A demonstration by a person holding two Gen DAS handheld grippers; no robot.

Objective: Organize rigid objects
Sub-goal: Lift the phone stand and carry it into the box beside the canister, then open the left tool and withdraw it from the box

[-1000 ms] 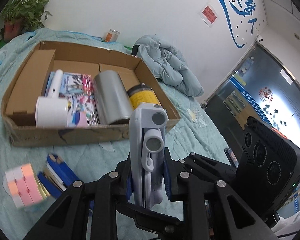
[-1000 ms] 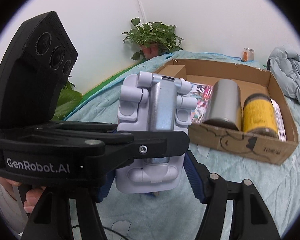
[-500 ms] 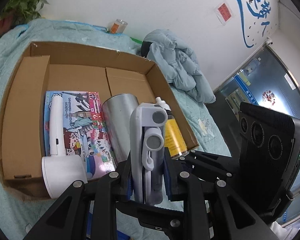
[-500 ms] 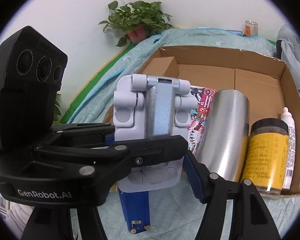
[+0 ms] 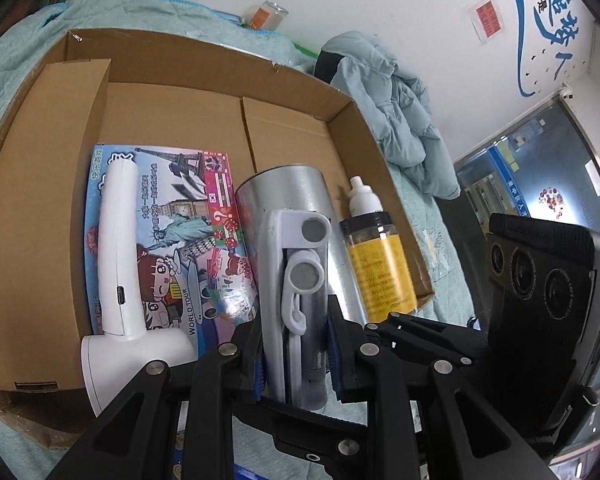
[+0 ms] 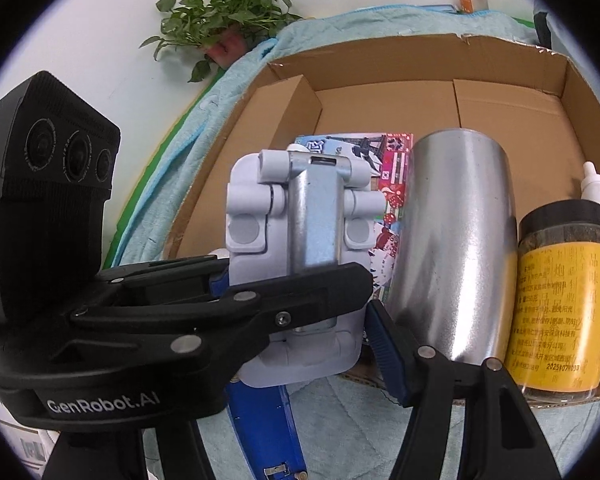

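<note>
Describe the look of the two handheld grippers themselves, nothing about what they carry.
Both are matte black plastic. The left gripper has angular linkage arms with silver rivets and blue pads on its fingers. The right gripper matches it, with blue pads. White "GenRobot.AI" lettering and a black three-lens camera block also show there.

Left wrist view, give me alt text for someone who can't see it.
The left gripper is shut on a pale folding gadget above an open cardboard box holding a white handheld device, picture book, silver cylinder and yellow-labelled jar.
</note>
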